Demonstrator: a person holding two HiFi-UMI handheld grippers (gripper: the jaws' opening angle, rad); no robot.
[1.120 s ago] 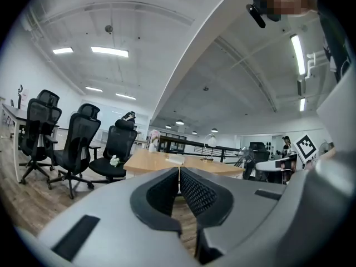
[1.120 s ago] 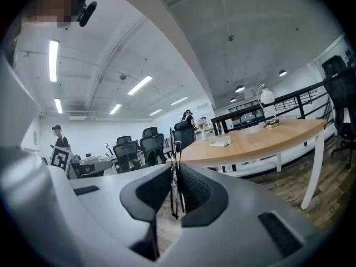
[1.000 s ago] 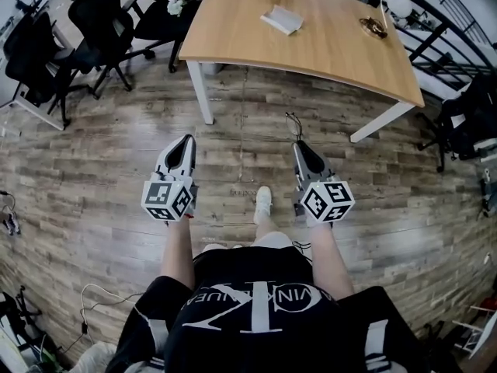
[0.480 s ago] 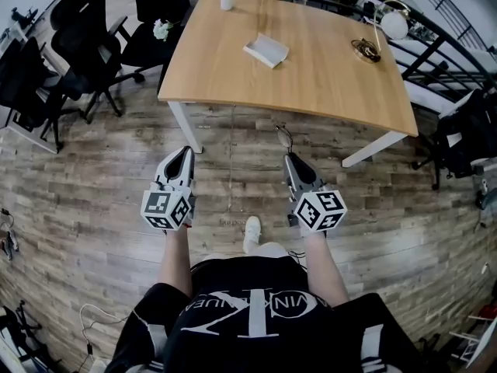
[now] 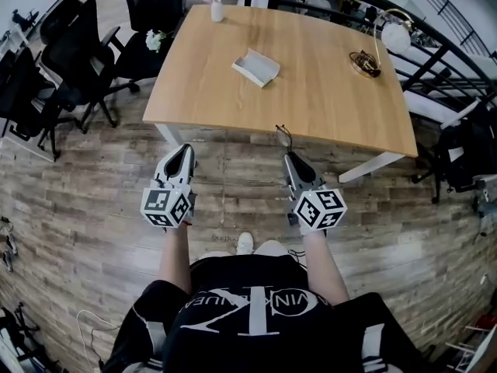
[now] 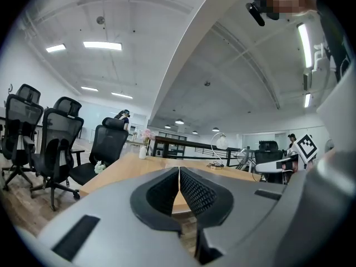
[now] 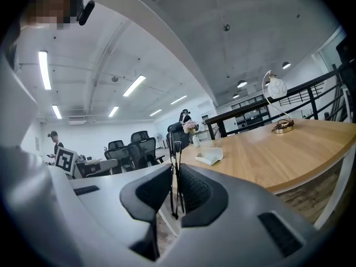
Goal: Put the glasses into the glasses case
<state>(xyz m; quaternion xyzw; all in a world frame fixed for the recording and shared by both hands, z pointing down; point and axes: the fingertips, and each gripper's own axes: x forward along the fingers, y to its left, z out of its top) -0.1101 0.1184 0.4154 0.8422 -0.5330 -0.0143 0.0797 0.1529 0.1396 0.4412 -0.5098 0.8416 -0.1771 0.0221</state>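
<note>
Glasses (image 7: 177, 188) were pinched upright between the pads of the right claw (image 5: 291, 159), while the left claw (image 6: 179, 174) beside it was closed on nothing, so I'd call this the carry step with nothing put away yet. The glasses case (image 5: 256, 67) sat on the counter (image 5: 326, 99), well ahead of both claws and a bit left of the right one. Next move probably needed that right claw brought in over the case before letting go.
</note>
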